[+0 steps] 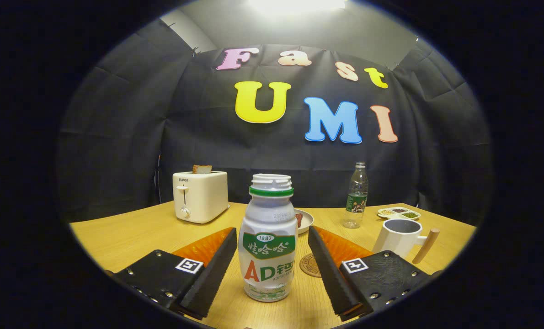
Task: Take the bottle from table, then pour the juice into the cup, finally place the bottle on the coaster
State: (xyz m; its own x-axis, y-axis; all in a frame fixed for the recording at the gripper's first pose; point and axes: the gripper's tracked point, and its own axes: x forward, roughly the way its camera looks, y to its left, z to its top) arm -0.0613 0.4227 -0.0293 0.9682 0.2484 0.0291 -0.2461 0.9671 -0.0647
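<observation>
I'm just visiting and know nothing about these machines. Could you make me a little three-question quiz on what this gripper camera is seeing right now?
1. True or false: the gripper is already squeezing the bottle.
2. Which stands nearest the cup? A) the toaster B) the small divided dish C) the clear water bottle
3. Fill in: the round coaster lies just beside the bottle, partly hidden behind one ____.

Key
1. False: the bottle stands between the open fingers with a gap on each side.
2. B
3. finger
</observation>
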